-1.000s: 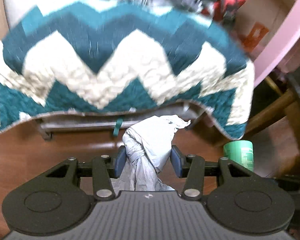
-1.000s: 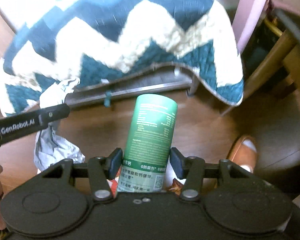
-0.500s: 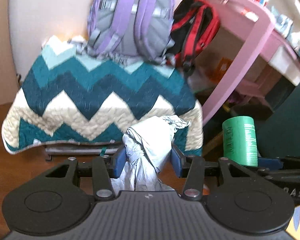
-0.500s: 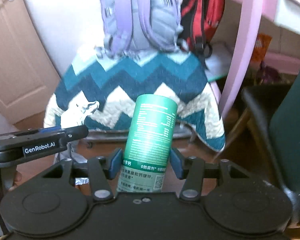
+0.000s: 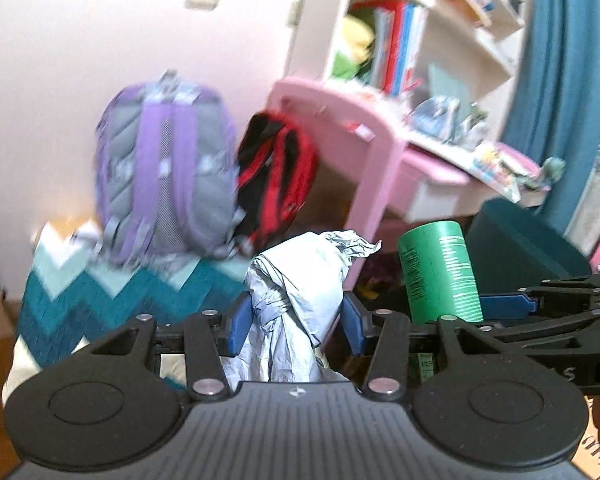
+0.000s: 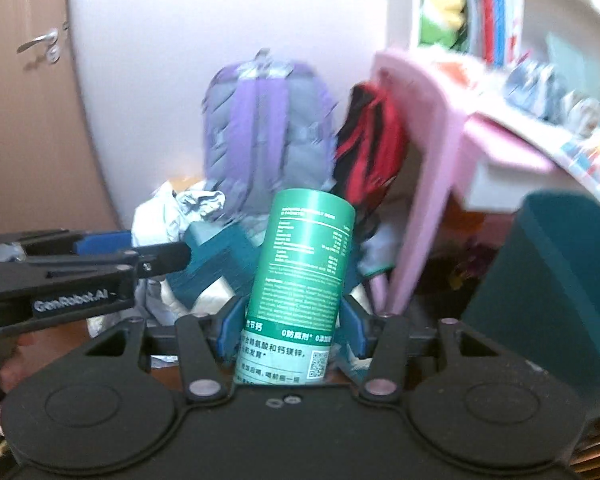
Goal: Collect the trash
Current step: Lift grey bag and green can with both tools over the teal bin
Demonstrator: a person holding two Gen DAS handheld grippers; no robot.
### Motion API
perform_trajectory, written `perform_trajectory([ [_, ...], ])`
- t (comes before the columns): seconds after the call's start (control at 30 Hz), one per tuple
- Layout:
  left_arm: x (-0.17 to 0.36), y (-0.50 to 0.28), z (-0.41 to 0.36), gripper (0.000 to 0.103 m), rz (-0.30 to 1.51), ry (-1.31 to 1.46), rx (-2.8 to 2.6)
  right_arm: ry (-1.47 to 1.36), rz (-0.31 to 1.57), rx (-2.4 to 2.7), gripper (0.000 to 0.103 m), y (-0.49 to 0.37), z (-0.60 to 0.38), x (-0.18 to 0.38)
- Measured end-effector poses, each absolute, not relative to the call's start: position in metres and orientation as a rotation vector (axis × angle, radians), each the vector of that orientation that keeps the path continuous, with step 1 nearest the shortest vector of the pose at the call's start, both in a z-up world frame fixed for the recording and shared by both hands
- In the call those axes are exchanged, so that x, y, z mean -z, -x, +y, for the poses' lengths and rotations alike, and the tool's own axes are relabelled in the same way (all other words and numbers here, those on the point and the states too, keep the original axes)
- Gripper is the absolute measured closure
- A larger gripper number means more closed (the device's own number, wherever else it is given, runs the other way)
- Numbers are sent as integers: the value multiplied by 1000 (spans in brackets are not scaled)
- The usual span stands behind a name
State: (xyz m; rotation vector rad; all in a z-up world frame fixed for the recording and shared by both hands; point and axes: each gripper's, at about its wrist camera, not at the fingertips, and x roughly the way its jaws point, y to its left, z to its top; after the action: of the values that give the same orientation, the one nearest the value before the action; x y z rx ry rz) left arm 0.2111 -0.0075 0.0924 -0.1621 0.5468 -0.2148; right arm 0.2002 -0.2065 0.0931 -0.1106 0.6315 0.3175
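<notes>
A crumpled grey-white plastic bag stands up between the blue pads of my left gripper, which is shut on it. My right gripper is shut on a green cylindrical can with white print, held upright. In the left wrist view the can and the right gripper show at the right. In the right wrist view the left gripper reaches in from the left, with the bag behind it.
A purple-grey backpack and a red-black backpack rest on a teal zigzag quilt. A pink desk with shelves of books stands at right, beside a teal chair. A wooden door is at left.
Both grippers have risen with their loads; the view has swung from the floor and quilt up to the backpacks, desk and shelves. Both grips look unchanged.
</notes>
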Motion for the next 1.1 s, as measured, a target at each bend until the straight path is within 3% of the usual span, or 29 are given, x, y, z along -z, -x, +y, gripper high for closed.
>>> perform_trajectory([
  [0.57, -190, -249, -157, 56, 424, 21, 436, 53, 515, -23, 52, -222, -361, -159],
  [1.1, -176, -315, -292, 56, 548, -62, 505, 56, 681, 91, 53, -264, -459, -127],
])
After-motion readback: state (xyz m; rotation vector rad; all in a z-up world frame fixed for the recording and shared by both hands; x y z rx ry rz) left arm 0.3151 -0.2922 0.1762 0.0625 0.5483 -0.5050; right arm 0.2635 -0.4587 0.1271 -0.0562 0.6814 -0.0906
